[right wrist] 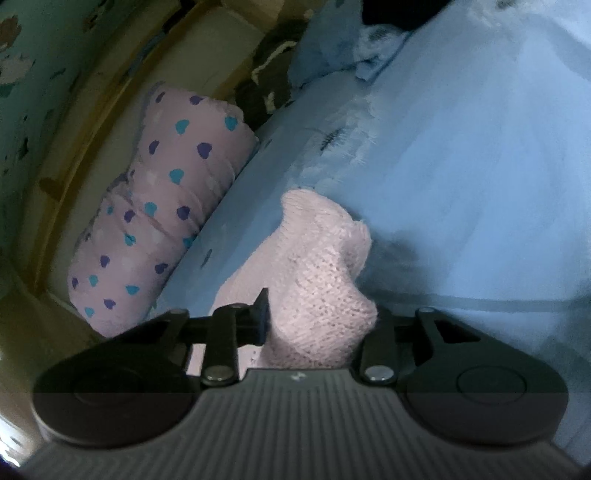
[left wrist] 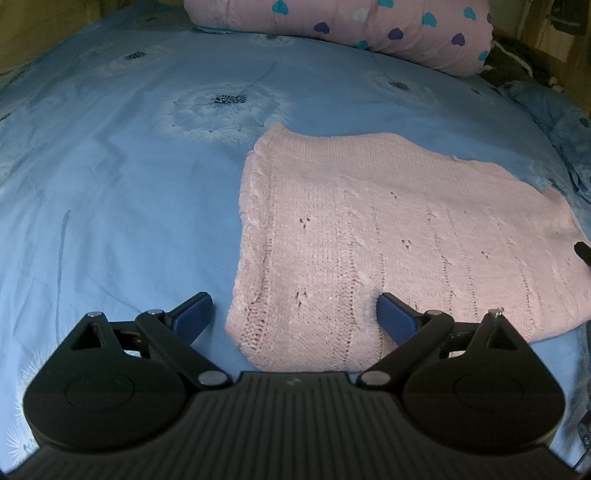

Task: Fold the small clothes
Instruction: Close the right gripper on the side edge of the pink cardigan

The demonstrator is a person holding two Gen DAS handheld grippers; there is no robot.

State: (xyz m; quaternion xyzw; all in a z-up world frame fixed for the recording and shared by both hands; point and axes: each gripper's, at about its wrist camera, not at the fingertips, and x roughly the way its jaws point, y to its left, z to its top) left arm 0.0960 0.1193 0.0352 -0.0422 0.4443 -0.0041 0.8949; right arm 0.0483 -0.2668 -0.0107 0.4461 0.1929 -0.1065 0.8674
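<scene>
A pink knitted garment lies flat on the blue dandelion-print bedsheet. My left gripper is open and straddles the garment's near left corner. Its right finger rests against the knit, while its left finger is over bare sheet. A dark tip of my right gripper shows at the garment's right edge. In the right wrist view my right gripper is shut on a bunched fold of the pink garment, which is lifted off the sheet. The knit hides its right finger.
A rolled pink quilt with blue and purple hearts lies along the far side of the bed, against a wooden frame. Crumpled blue bedding and dark cloth sit at the far right corner.
</scene>
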